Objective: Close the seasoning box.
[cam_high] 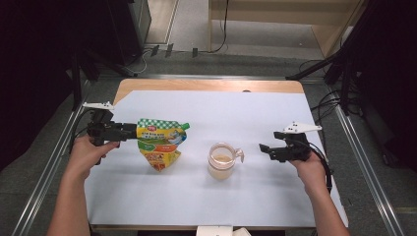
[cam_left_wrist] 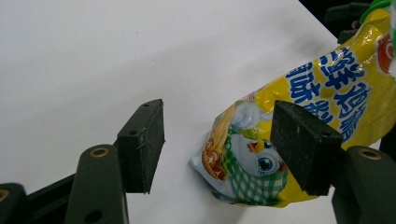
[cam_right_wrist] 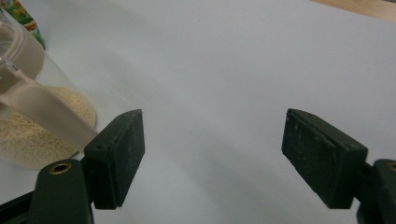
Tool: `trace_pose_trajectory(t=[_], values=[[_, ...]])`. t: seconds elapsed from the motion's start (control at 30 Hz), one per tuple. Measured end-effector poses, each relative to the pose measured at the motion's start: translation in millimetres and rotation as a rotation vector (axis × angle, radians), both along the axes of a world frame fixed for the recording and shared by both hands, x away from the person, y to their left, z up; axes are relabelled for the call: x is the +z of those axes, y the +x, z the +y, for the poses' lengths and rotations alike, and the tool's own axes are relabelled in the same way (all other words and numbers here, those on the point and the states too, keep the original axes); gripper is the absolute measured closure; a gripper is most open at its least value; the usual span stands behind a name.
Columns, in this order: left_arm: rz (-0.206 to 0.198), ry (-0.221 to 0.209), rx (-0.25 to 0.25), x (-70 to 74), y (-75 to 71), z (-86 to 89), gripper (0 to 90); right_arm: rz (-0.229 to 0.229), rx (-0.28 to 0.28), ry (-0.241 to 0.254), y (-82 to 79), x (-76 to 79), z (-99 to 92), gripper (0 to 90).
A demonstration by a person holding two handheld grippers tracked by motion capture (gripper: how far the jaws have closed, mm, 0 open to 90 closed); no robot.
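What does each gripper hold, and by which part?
Nothing. The left gripper stands open beside the yellow pouch; the right gripper is open near the jar.

A wooden table (cam_high: pixel 147 84) under a white sheet (cam_high: pixel 255 118) carries a pouch (cam_high: pixel 160 145) and jar (cam_high: pixel 221 161).

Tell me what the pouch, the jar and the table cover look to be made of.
Pouch: glossy printed plastic film, going by its crinkles and glare.
Jar: clear plastic or glass; the beige granules show through its wall, and its beige handle looks like matte plastic.
Cover: matte white sheet, paper or plastic, over a wooden table.
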State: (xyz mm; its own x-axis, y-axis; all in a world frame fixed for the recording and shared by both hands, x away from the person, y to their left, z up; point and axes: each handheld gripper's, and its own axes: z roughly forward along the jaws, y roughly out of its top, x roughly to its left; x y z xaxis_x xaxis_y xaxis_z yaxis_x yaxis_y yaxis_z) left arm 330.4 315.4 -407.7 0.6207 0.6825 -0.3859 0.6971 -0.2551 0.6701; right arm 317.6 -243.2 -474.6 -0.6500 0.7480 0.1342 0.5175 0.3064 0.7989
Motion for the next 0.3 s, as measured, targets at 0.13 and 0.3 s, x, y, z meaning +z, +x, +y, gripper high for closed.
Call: trace_pose_trajectory(t=[0.13, 0.3], values=[[-0.005, -0.007, 0.012, -0.4, -0.2, 0.5, 35.3, 0.004, -0.003, -0.011, 1.2, -1.8, 0.6, 22.1], [-0.017, -0.040, 0.020, -2.5, 2.4, 2.4, 27.5, 0.011, -0.013, -0.030, 3.9, -5.6, -0.2, 22.0]])
